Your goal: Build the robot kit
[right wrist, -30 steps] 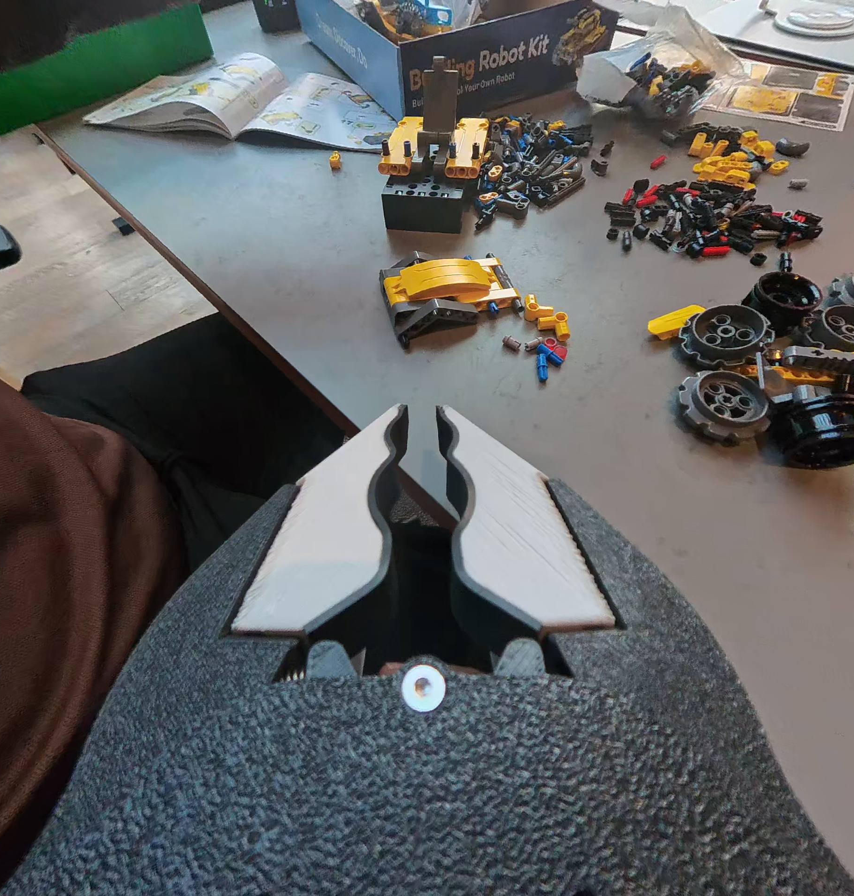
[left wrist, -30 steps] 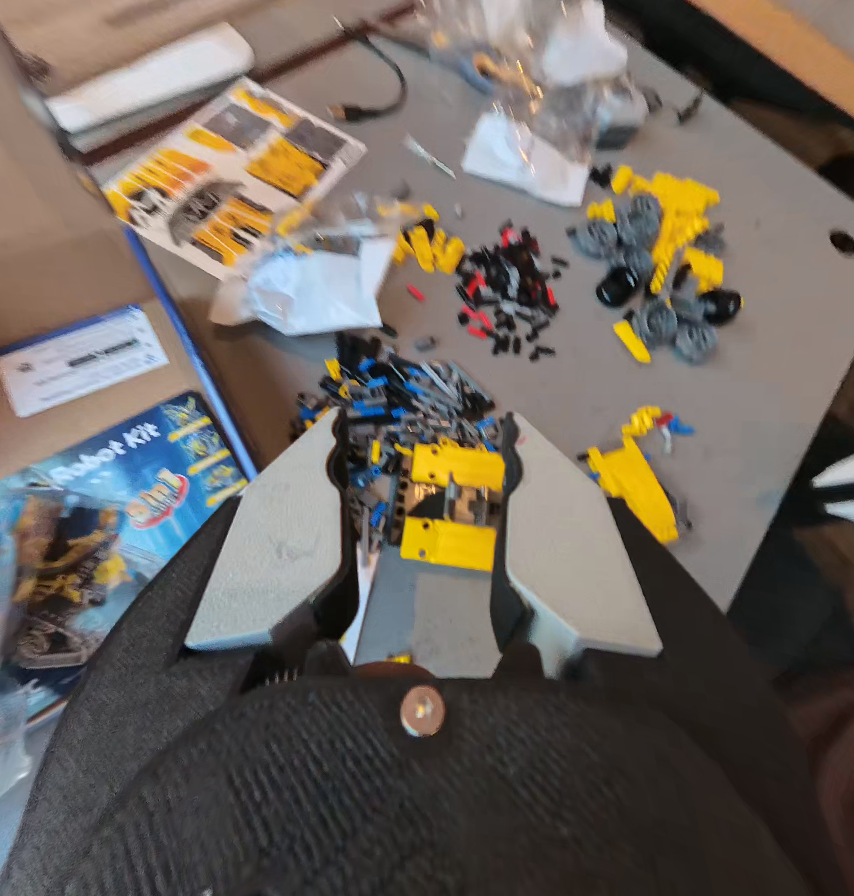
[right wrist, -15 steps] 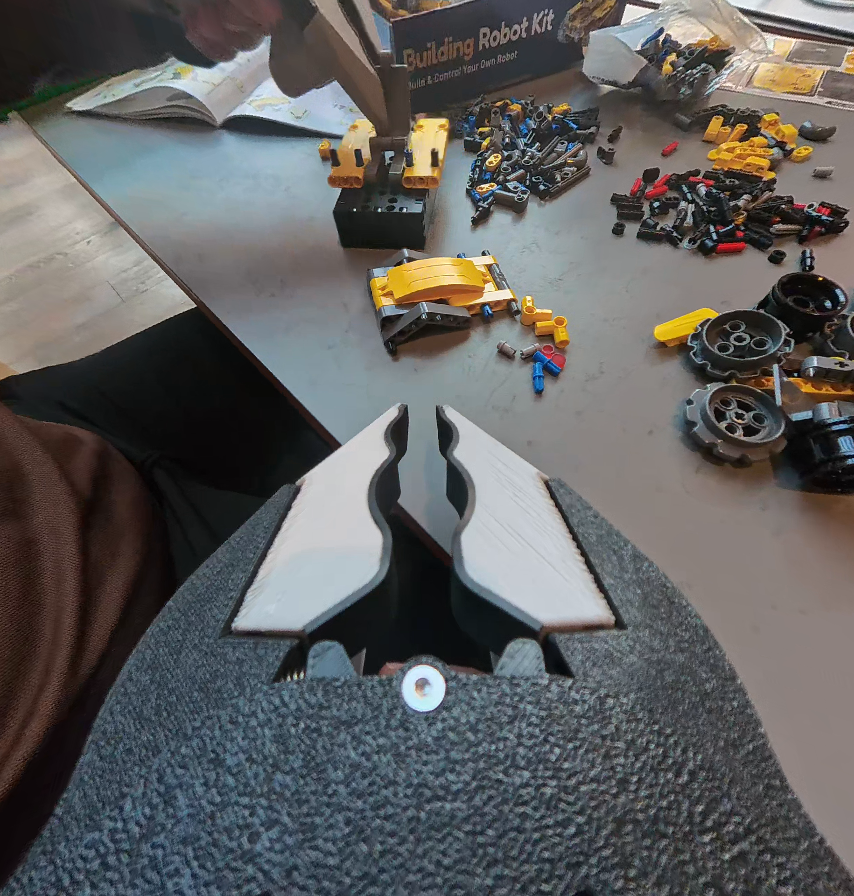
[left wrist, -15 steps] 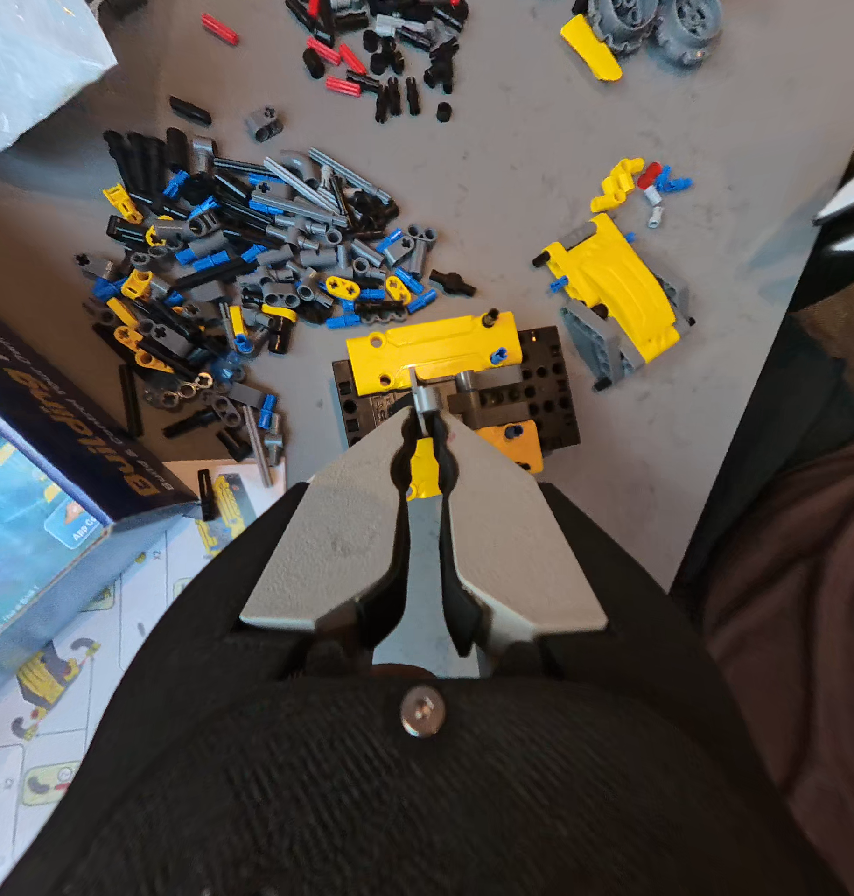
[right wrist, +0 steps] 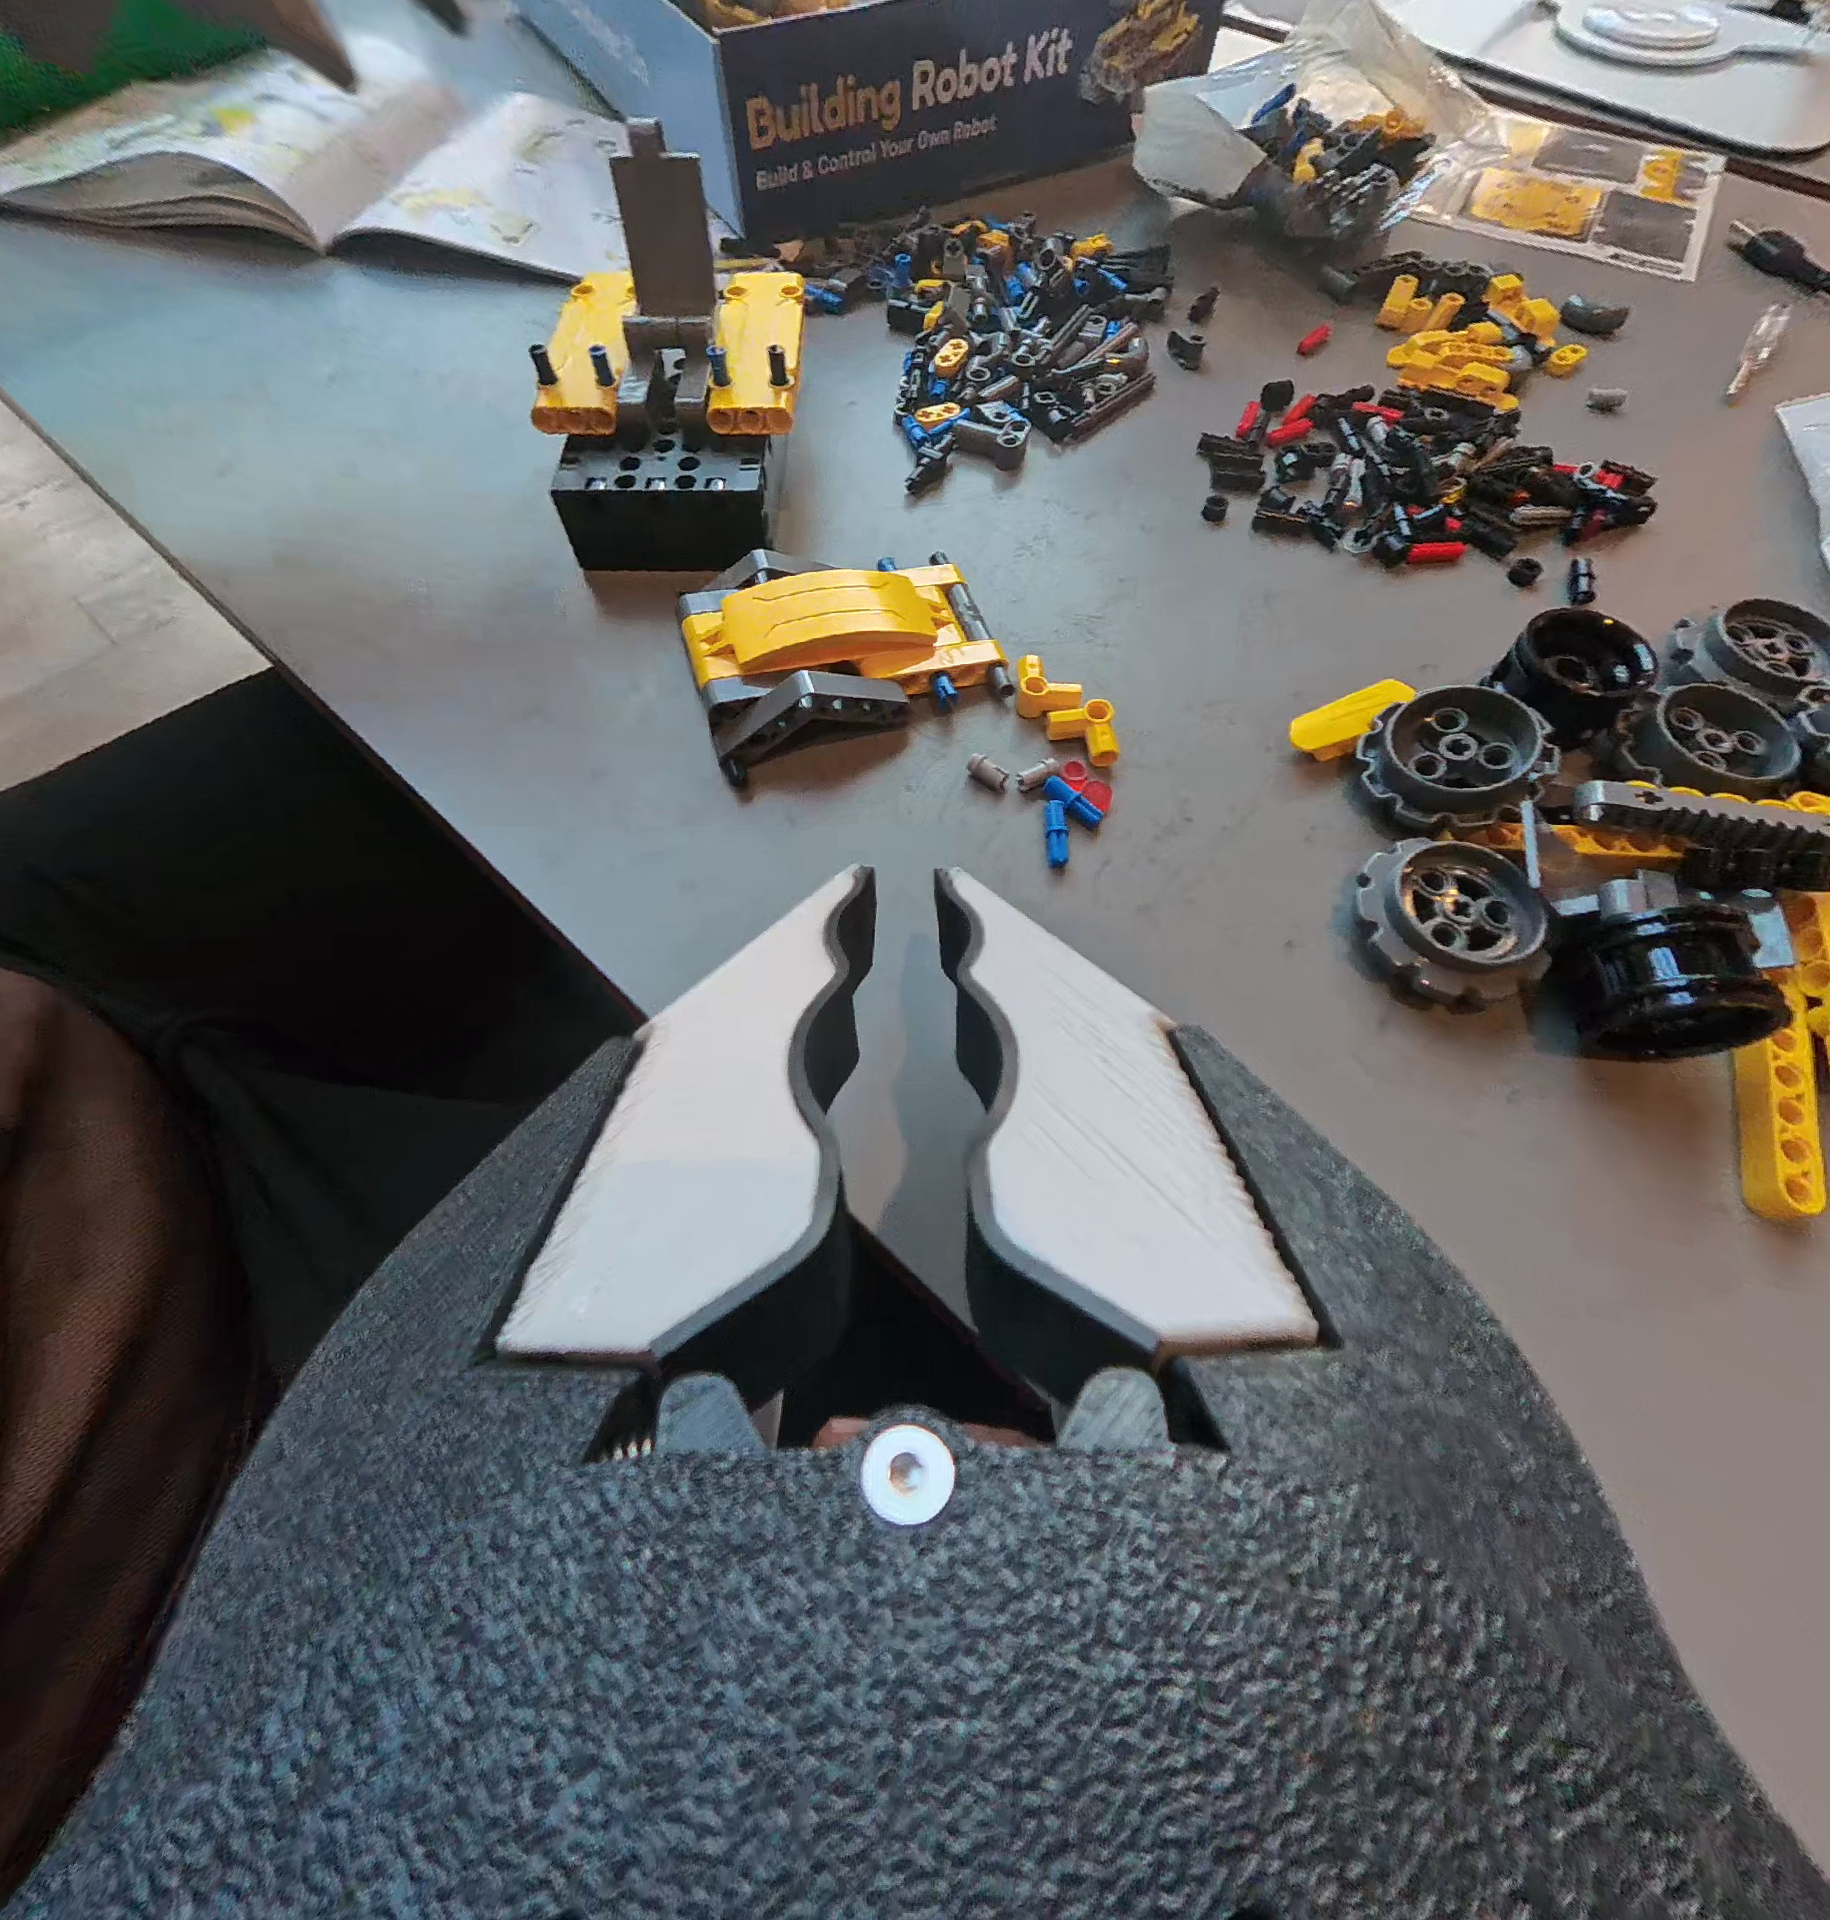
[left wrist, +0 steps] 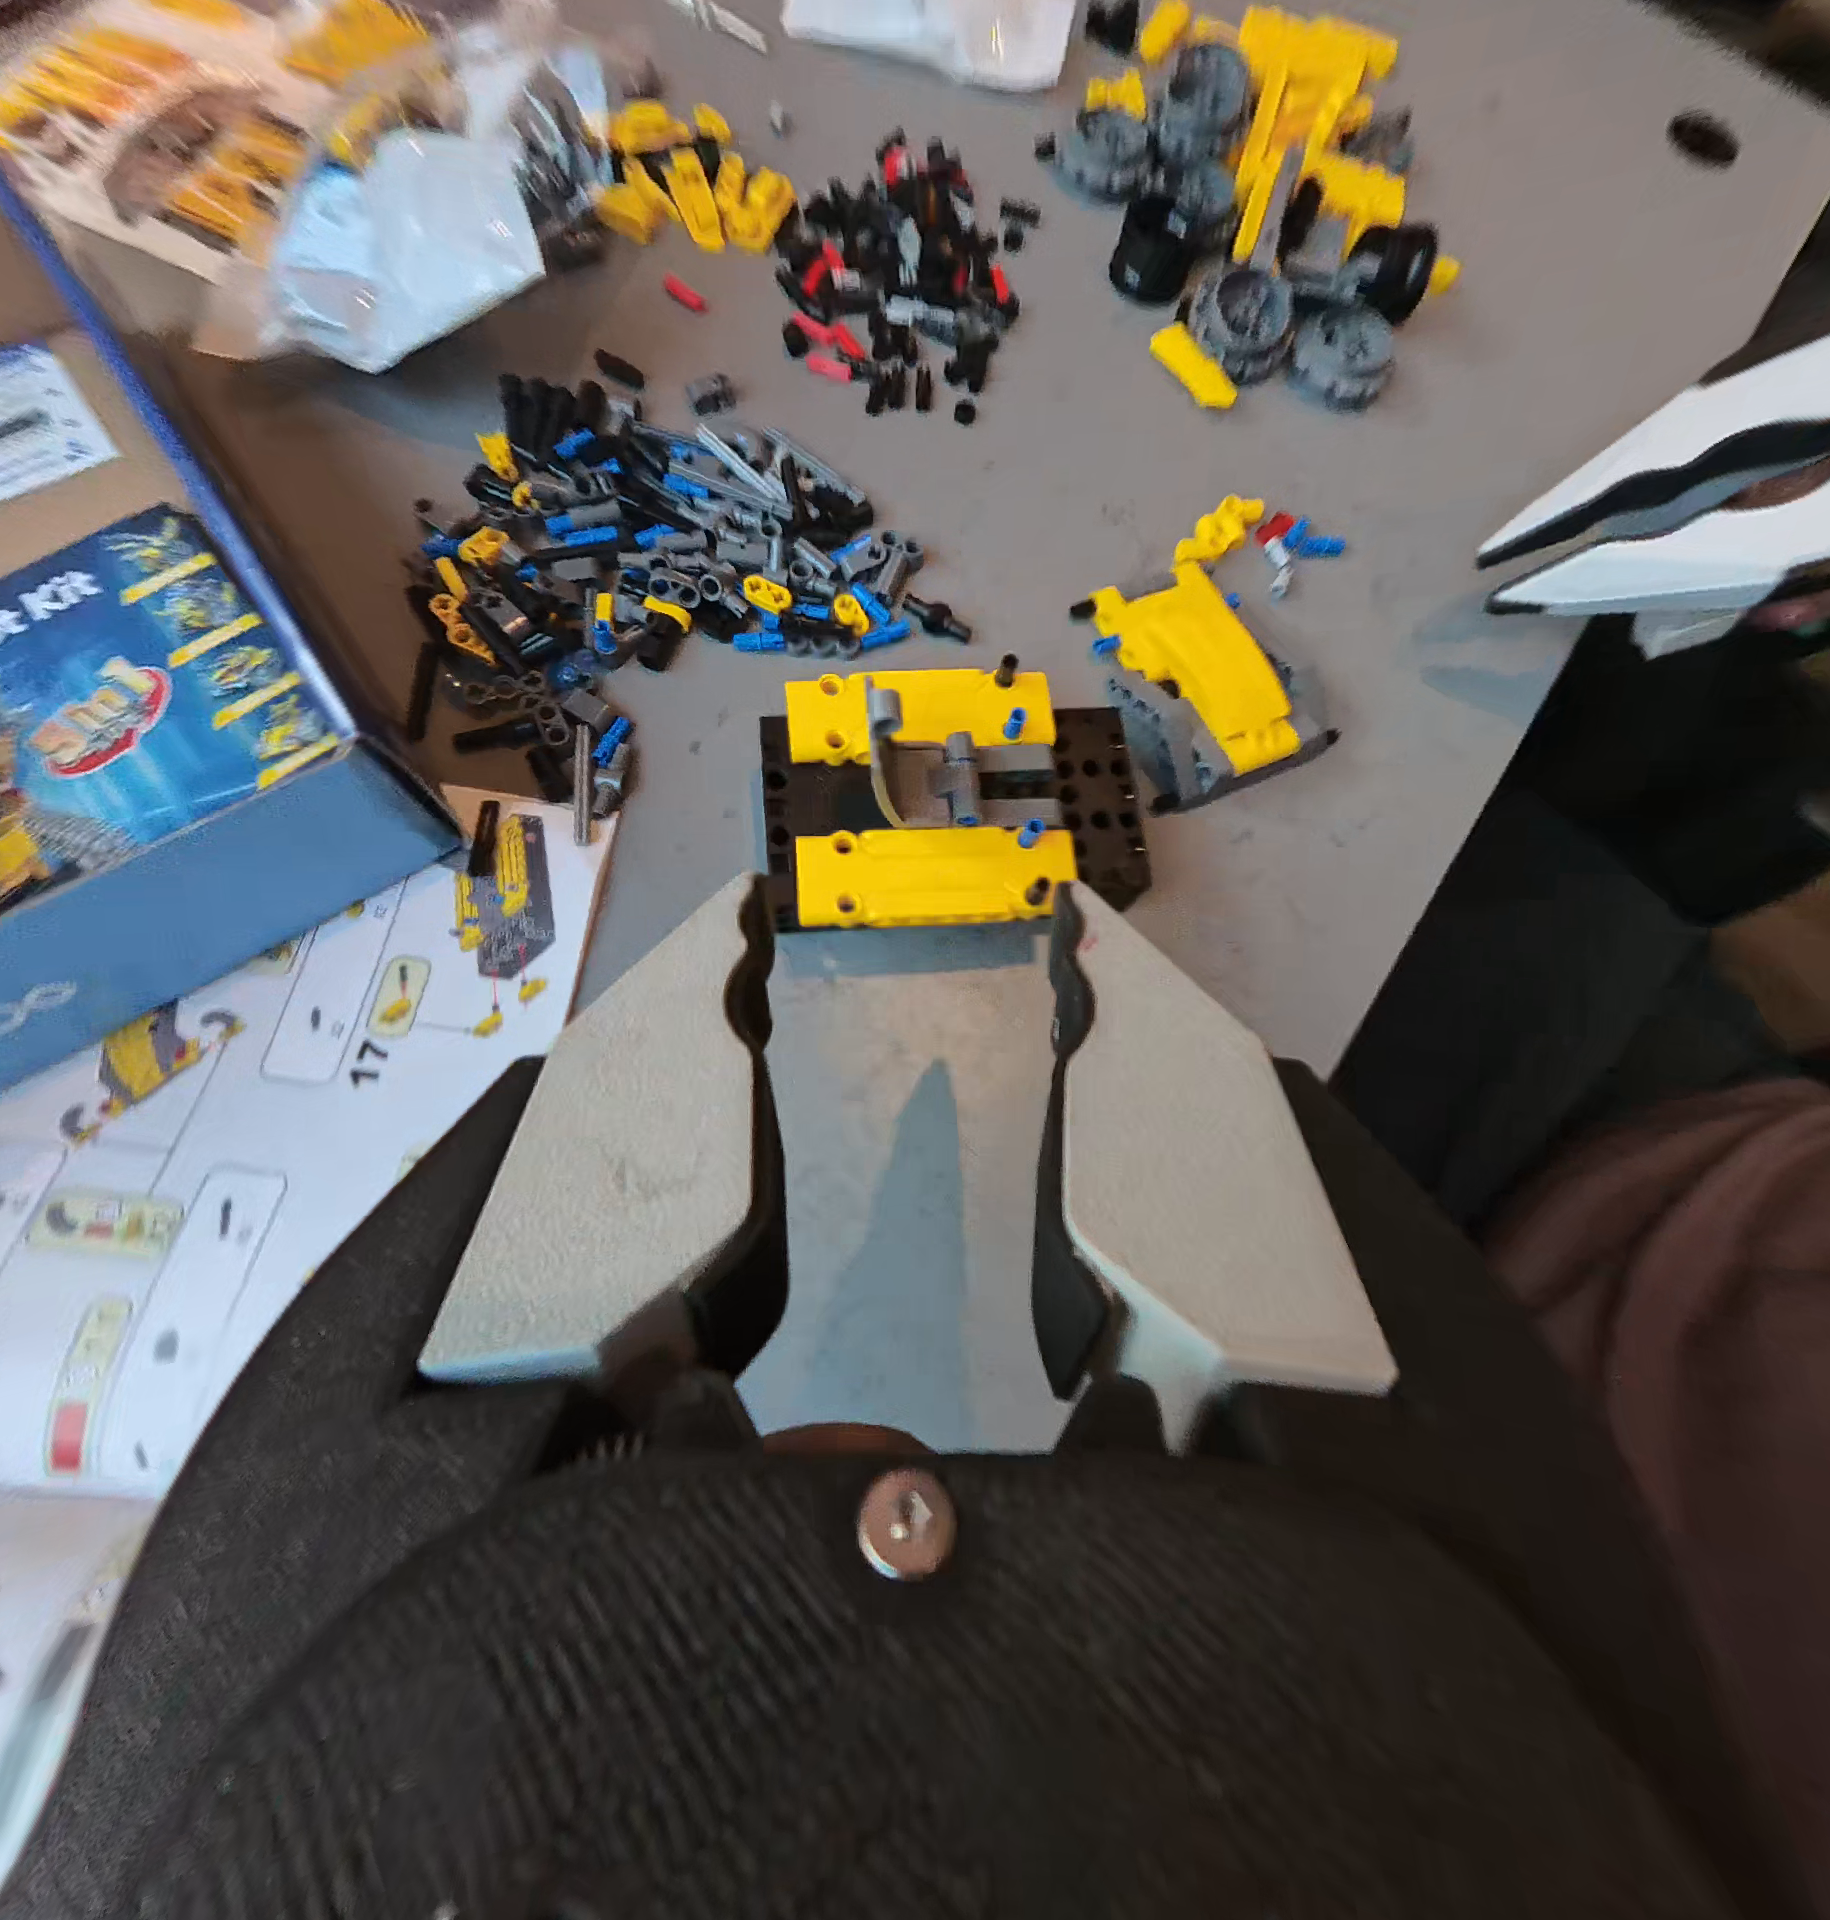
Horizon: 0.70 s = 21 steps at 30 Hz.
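Grey table [left wrist: 994, 499] carried everything, parts sorted into heaps so each kind was easy to find. Blue kit box [left wrist: 152, 727] sat at my left edge, open instruction booklet [left wrist: 215, 1143] just beside it, half under the box, pages up for reading.

Black block with two yellow panels [left wrist: 932, 790] stood flat on the table, grey upright piece between the panels. My left gripper [left wrist: 906, 914] hung just above its near edge, jaws spread wide, nothing held; the gap matched the block's width, I judged.

Yellow curved sub-assembly [right wrist: 838, 634] lay just right of the block, apart from it. Wheels and black tyres [right wrist: 1576, 748] were heaped farther right.

My right gripper [right wrist: 906, 883] hovered over the near table edge, well apart from all parts, fingers nearly together with a thin gap, empty.

Mixed pin pile [left wrist: 651, 582] lay behind the block. Smallest: loose blue and red pins [right wrist: 1067, 800] near the sub-assembly.
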### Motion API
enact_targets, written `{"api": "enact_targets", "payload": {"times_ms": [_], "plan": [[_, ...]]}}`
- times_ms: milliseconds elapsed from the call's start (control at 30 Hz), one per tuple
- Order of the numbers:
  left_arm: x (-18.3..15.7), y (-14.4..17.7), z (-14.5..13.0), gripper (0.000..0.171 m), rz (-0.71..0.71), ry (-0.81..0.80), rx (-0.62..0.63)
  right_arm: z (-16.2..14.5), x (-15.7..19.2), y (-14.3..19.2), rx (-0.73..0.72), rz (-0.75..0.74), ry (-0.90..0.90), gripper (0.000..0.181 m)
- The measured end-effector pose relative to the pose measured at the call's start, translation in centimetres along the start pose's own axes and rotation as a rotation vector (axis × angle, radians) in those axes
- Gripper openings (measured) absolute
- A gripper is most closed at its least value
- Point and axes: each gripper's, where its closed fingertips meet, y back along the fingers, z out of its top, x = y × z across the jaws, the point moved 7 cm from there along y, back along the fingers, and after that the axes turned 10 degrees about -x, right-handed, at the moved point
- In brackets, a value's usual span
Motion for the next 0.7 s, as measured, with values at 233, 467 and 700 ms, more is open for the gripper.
{"api": "enact_targets", "payload": {"times_ms": [233,467,700], "plan": [[-9.3,1.9,-5.0,0.048,-0.192,-0.055,-0.277,1.7,-1.9,0.5,-0.127,-0.155,0.027,0.012],[-15.9,-1.7,-11.5,0.051,-0.468,-0.064,-0.228,3.4,-4.7,-0.4,-0.181,-0.350,0.116,0.012],[-14.0,-1.0,-11.8,0.049,-0.410,-0.112,-0.236,3.1,-6.4,-0.9,-0.135,-0.440,0.133,0.006]]}}
